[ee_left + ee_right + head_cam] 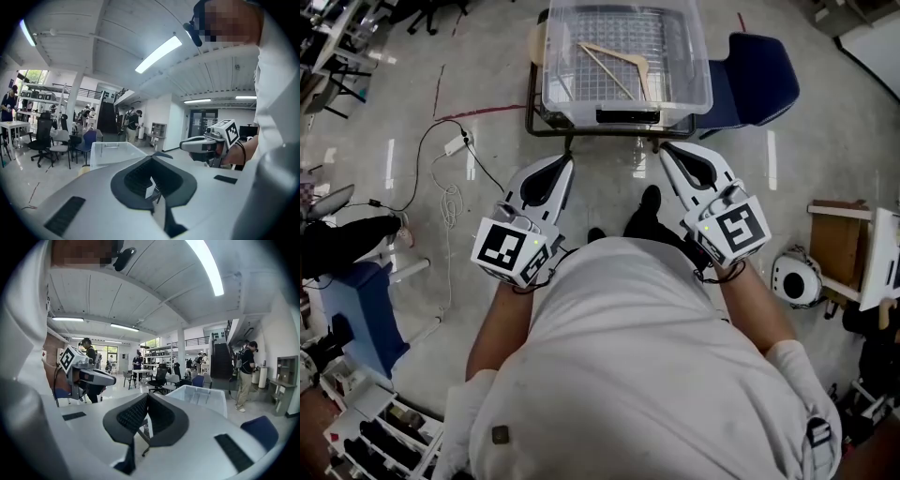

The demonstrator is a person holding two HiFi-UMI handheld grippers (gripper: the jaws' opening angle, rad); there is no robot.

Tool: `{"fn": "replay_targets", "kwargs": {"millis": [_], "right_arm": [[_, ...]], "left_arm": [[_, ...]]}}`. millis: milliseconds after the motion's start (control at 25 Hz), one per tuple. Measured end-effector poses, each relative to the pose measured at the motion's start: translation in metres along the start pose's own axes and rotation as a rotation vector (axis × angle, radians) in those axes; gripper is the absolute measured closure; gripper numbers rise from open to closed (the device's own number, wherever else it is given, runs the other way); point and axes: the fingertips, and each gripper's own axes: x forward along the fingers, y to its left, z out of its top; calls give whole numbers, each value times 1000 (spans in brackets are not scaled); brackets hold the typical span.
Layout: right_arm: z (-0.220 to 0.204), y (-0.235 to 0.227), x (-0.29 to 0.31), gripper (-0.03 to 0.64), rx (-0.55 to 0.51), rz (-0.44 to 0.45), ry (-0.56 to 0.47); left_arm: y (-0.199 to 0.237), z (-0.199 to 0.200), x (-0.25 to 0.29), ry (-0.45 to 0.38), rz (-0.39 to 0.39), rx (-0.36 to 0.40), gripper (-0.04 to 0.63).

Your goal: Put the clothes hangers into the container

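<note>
A clear plastic container (701,86) stands on a low frame ahead of me, with a wooden clothes hanger (619,64) lying on its bottom. My left gripper (568,160) and right gripper (665,148) are held side by side close to my body. Both point at the container's near wall, and both are shut with nothing between the jaws. In the left gripper view the left gripper (154,154) has its tips together, with the container (112,153) beyond and the right gripper (204,145) alongside. In the right gripper view the right gripper (147,395) is likewise shut, with the container (201,397) ahead.
A blue chair (761,80) stands to the right of the container. A white cable and power strip (450,178) lie on the floor at the left. A wooden box (837,246) and a white rounded device (797,277) sit at the right. People, desks and office chairs (159,378) fill the room behind.
</note>
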Motion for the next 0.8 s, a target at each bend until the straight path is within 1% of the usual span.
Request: {"fn": "replay_targets", "kwargs": {"millis": [120, 240, 360, 480, 800], "right_arm": [[-2, 29, -4, 597, -1, -18, -3], [-8, 52, -13, 597, 15, -47, 5], [-8, 68, -24, 597, 17, -88, -8], [-9, 82, -37, 597, 11, -120, -22], [-13, 105, -67, 597, -24, -148, -51]], "left_arm": [[1, -1, -27, -7, -17, 3, 578], [-3, -4, -53, -18, -41, -12, 578], [-5, -6, -71, -23, -52, 1, 578], [-8, -10, -82, -24, -56, 6, 578], [-19, -24, -93, -26, -66, 17, 578]]}}
